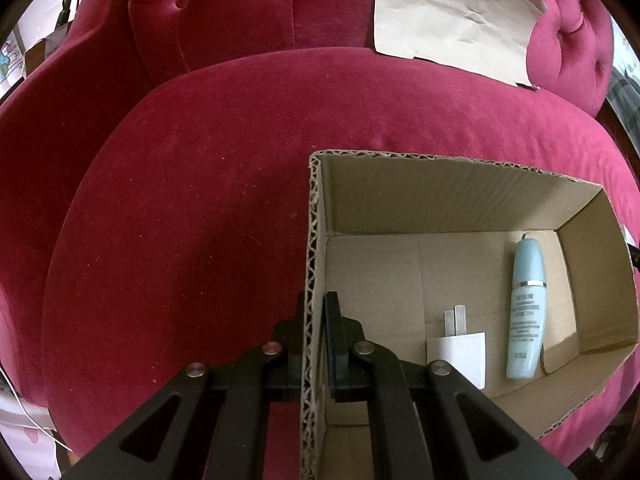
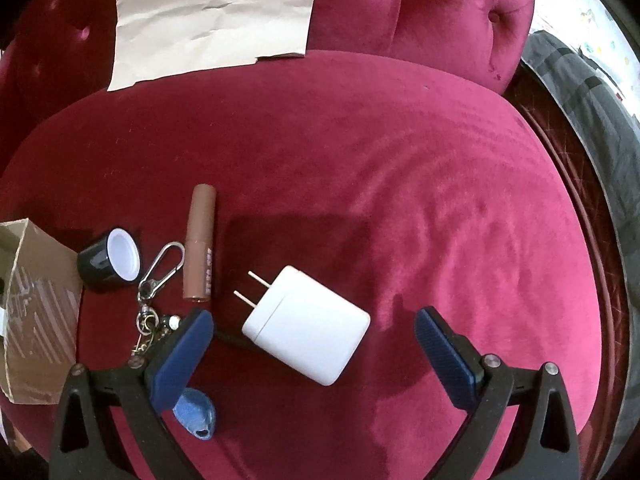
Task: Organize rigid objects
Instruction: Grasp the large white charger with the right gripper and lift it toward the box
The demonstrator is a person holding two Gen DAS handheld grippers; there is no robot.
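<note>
Black linkage arms fill the bottom of both views, and the left gripper (image 1: 316,320) is clamped on the corrugated side wall of the cardboard box (image 1: 440,196), one finger outside, one inside. Under it all, the plush crimson velvet cushion (image 2: 400,168) bulges round and soft, with a button-tufted backrest (image 1: 240,12) behind and a creased sheet of tan paper (image 2: 212,16) leaning on it. Down inside the box lie a smooth pale-blue bottle (image 1: 526,308) with a silver band and a small white plug (image 1: 460,352), prongs pointing away. Over to the right gripper (image 2: 314,328): ribbed blue pads spread wide, gripping nothing, with the glossy white charger block (image 2: 308,328) lying on the velvet between them, touching neither. Just left sit a brown matte tube (image 2: 200,244), a black cap (image 2: 108,256) with a white lining, a metal carabiner keychain (image 2: 158,272) and a blue fob (image 2: 198,412).
</note>
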